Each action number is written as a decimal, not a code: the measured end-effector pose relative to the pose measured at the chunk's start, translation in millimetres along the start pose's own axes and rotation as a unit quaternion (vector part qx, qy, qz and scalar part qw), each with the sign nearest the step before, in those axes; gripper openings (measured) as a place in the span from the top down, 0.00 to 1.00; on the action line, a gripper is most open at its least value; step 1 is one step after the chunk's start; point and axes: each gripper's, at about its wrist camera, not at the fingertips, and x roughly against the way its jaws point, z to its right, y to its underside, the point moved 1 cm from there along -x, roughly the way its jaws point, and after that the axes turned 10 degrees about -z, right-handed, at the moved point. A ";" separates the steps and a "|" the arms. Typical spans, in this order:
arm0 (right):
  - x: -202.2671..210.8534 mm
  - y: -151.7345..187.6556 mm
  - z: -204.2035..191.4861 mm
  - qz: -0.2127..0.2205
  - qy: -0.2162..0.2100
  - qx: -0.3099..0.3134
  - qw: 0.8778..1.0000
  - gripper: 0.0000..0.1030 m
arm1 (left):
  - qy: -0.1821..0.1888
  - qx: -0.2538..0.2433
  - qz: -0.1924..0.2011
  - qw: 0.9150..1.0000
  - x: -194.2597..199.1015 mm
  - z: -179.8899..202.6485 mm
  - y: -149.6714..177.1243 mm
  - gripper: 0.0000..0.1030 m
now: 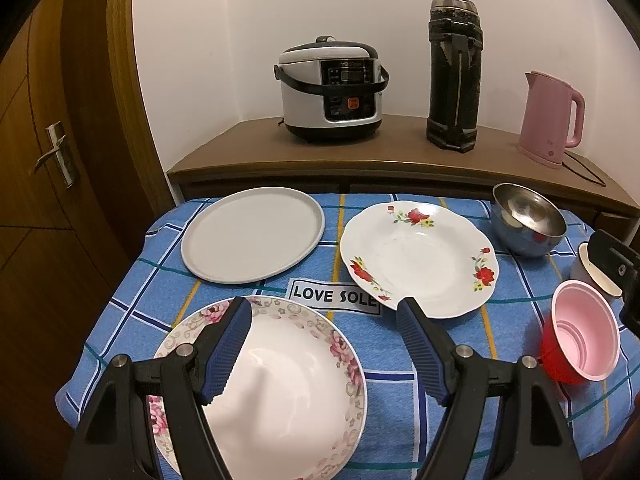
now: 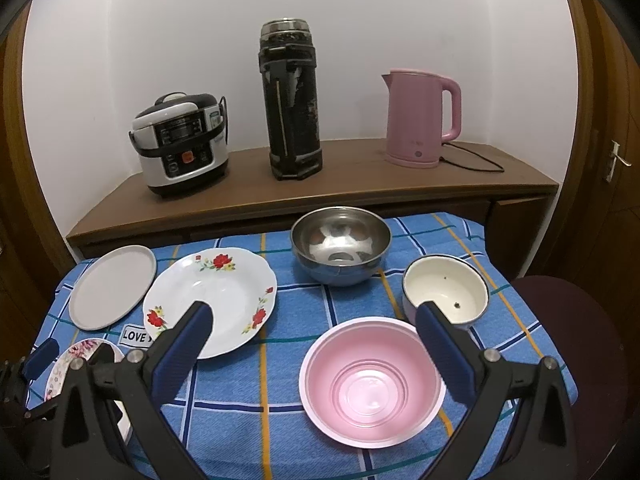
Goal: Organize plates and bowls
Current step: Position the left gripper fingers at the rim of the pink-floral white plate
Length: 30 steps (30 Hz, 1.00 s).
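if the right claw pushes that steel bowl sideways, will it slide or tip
The steel bowl looks rounded underneath with a narrow base, so it would probably rock or tip before sliding. The woven blue cloth likely adds drag. It is empty and looks thin-walled, so probably light and easily shoved.

A plain white wall [image 2: 200,20] closes the alcove behind a brown wooden sideboard [image 2: 320,196]. On the sideboard stand, left to right, a white-and-black rice cooker [image 2: 182,148], a tall worn black flask [image 2: 290,104] and a pink electric kettle [image 2: 422,118], whose dark cord [image 2: 476,164] trails to the right along the top. In front lies the counter, covered by a blue checked cloth [image 2: 280,380] bearing a "LOVE SOLE" label [image 1: 334,295]. Brown wooden doors flank the alcove, each with a metal lever handle [image 1: 54,152]. A dark maroon chair seat [image 2: 576,340] stands just beside the counter, at right. Lighting is even and indoor.
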 end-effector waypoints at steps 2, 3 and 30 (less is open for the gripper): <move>0.0 -0.1 -0.8 0.000 -0.001 0.001 1.000 0.00 | 0.000 0.000 0.001 1.000 0.5 -0.8 -0.2 0.25; 0.1 0.1 -0.8 0.000 -0.001 0.001 1.000 0.00 | -0.001 0.000 0.001 1.000 0.8 -0.9 -0.2 0.25; -1.4 6.1 -20.5 -0.006 -0.022 0.028 0.999 0.00 | -0.019 0.008 -0.002 1.000 -0.8 -18.9 0.9 0.25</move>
